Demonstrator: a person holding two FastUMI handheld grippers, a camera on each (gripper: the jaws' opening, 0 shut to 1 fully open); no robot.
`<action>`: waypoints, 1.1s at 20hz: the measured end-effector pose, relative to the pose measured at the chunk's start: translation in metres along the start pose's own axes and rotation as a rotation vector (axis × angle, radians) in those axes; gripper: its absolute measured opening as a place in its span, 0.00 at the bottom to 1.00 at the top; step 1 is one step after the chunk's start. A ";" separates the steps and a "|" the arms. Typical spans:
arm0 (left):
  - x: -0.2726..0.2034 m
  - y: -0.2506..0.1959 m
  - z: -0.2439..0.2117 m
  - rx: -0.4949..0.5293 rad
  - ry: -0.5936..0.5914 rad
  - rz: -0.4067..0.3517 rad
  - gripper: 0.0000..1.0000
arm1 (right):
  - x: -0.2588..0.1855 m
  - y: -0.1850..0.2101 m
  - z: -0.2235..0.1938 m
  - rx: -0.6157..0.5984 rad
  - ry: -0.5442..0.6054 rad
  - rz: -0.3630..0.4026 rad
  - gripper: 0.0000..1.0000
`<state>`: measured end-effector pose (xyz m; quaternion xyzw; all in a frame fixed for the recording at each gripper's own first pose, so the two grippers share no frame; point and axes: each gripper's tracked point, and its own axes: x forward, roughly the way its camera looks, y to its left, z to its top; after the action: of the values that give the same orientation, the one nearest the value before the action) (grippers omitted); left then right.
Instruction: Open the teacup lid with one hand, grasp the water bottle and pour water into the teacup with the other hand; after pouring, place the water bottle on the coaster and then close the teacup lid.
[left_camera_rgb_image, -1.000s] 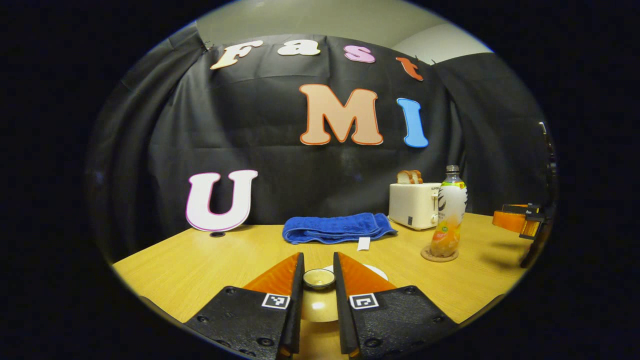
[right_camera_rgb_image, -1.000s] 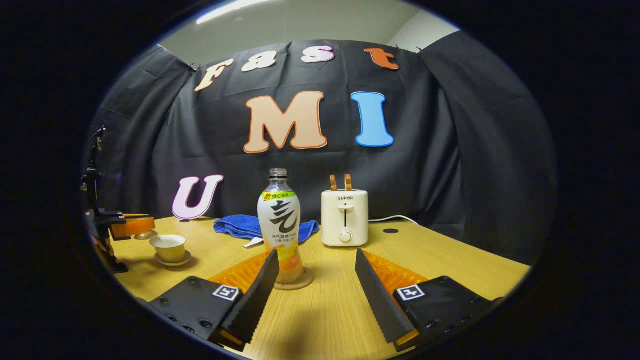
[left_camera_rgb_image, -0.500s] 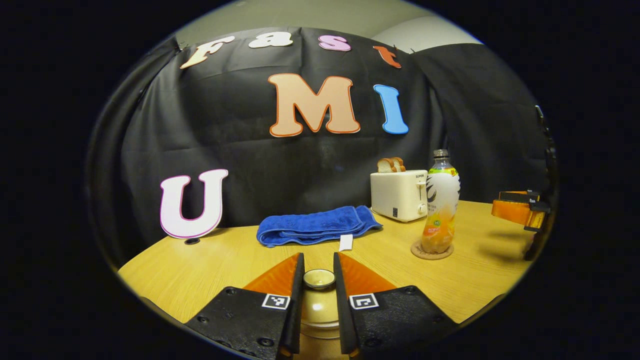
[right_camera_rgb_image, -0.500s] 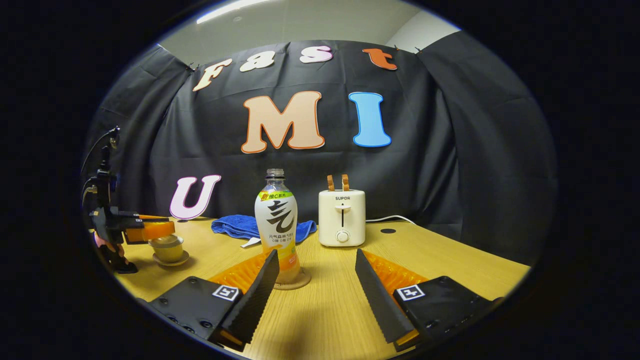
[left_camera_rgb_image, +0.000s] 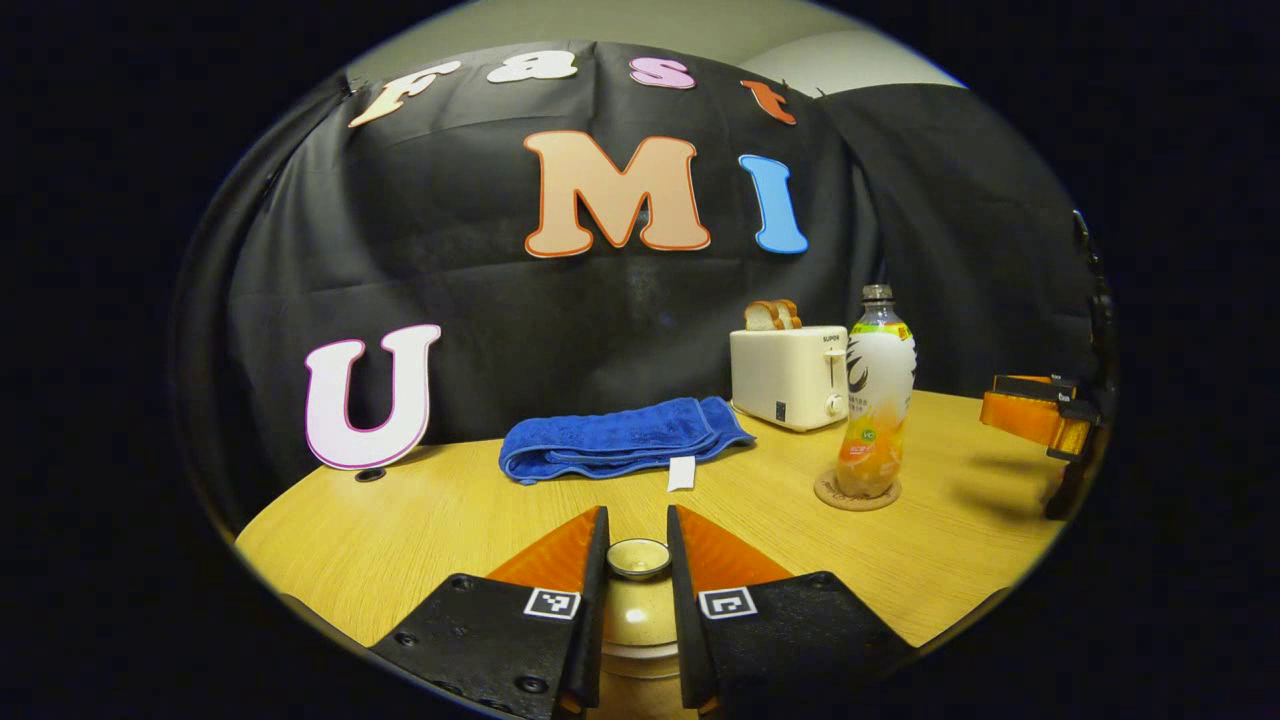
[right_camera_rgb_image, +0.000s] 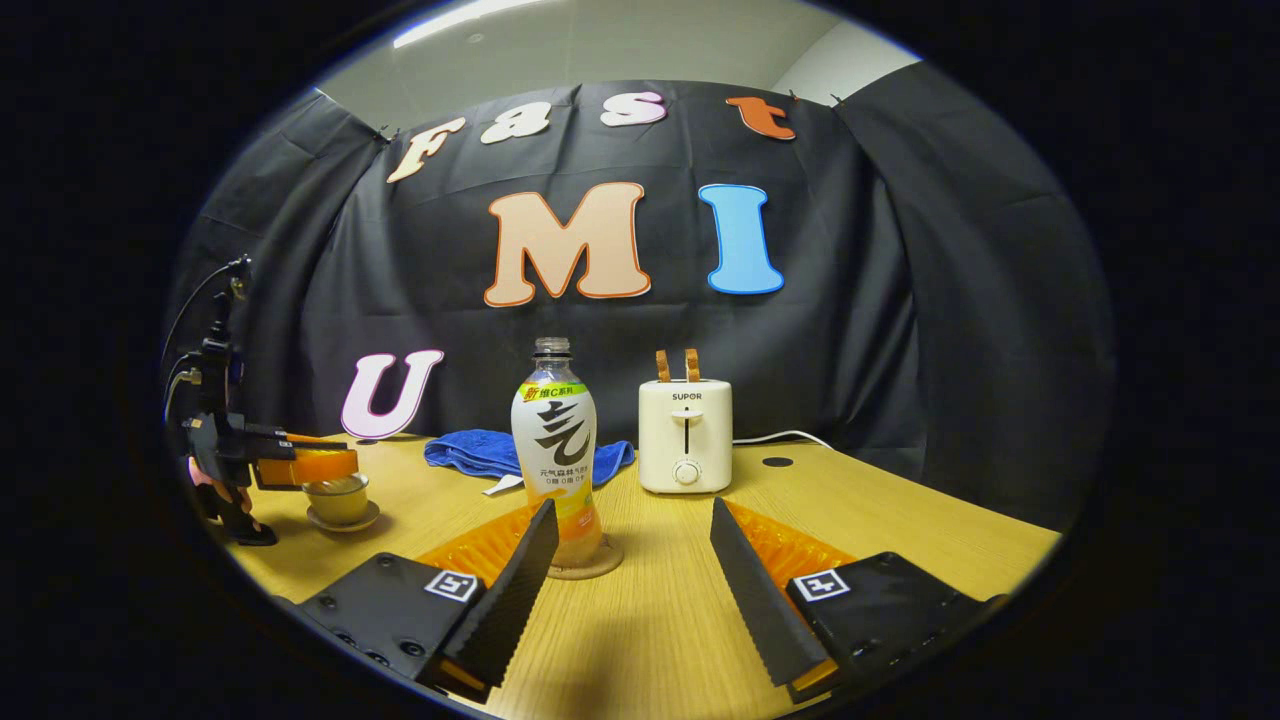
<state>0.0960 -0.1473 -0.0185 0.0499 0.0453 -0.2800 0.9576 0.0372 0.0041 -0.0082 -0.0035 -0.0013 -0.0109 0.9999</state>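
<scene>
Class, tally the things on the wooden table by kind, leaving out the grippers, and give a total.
Bottles: 1, the water bottle
Coasters: 1, the coaster
Teacups: 1, the teacup with its lid and saucer
Toasters: 1, the toaster
Towels: 1, the blue towel
Total: 5

A light wood-grain counter (right_camera_rgb_image: 900, 520) carries a folded blue terry towel (left_camera_rgb_image: 620, 438) with a white tag at 12 o'clock in the left gripper view. A cream two-slot toaster (right_camera_rgb_image: 686, 435) holding two bread slices (right_camera_rgb_image: 678, 364) stands at 1 o'clock, its white cord (right_camera_rgb_image: 780, 437) trailing right.
</scene>
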 end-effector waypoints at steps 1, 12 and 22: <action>-0.001 0.001 0.000 0.003 0.004 0.004 0.30 | 0.000 0.000 0.000 0.000 0.000 0.001 0.99; -0.011 0.013 0.006 -0.038 -0.046 0.069 0.97 | -0.001 0.001 0.000 0.001 0.001 0.002 0.99; -0.062 0.037 0.010 -0.089 -0.116 0.204 0.97 | -0.001 0.000 0.000 0.001 0.000 -0.002 0.97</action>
<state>0.0645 -0.0844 0.0011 -0.0047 -0.0031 -0.1815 0.9834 0.0366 0.0040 -0.0082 -0.0032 -0.0013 -0.0119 0.9999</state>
